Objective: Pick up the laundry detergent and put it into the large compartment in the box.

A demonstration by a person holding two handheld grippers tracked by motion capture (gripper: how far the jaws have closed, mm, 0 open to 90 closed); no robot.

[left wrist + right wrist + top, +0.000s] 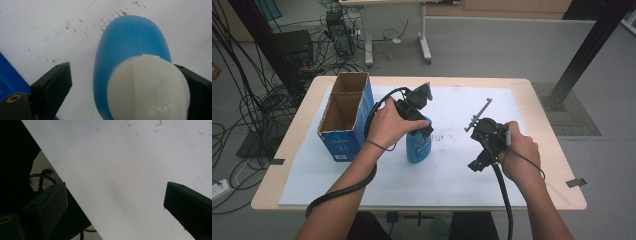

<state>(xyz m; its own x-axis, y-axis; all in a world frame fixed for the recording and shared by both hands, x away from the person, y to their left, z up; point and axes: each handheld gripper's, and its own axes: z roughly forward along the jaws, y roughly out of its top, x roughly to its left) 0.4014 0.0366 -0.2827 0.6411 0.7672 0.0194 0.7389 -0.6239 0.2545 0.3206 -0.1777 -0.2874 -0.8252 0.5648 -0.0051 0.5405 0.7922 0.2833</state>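
- The right gripper (484,145) hangs over bare white paper (452,165) near the person's side of the table; in the right gripper view its jaws stand wide apart with nothing between them.
- The blue bottle (418,145) stands upright on the paper, well apart from the right gripper and directly under the left gripper (414,117), so the left hand (387,125) is by far the nearer one.
- In the left gripper view the camera looks down the bottle's long axis: the white cap (148,87) sits between the two jaws, close against the right-hand one, while a clear gap of paper separates it from the left-hand one. The jaws are apart, not clamped.
- Judged from this, closing the left jaws would catch the cap.
- Beyond the bottle, to its left, an open cardboard box (344,112) stands near the table's edge.
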